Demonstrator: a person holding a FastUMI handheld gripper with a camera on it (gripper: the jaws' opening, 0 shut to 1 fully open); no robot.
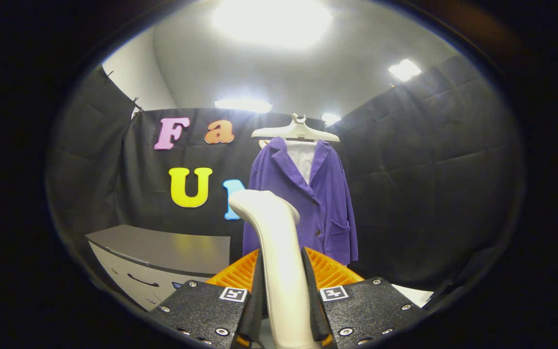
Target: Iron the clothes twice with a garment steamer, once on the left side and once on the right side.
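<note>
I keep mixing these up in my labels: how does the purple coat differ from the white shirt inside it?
The purple coat is the outer layer, and its front, lapels, buttons and patch pocket are in view; the white shirt shows only as a narrow strip at the coat's open neck. The coat looks thick and dark; the shirt looks thin and pale. Both hang on the white hanger, beyond the steamer clamped between the gripper fingers.

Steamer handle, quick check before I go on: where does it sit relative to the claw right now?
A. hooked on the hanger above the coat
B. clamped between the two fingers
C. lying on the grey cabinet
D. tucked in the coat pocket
B: the white steamer handle rises from between the fingers of the claw, which press on it from both sides, with the purple coat hanging beyond it on the hanger.
</note>
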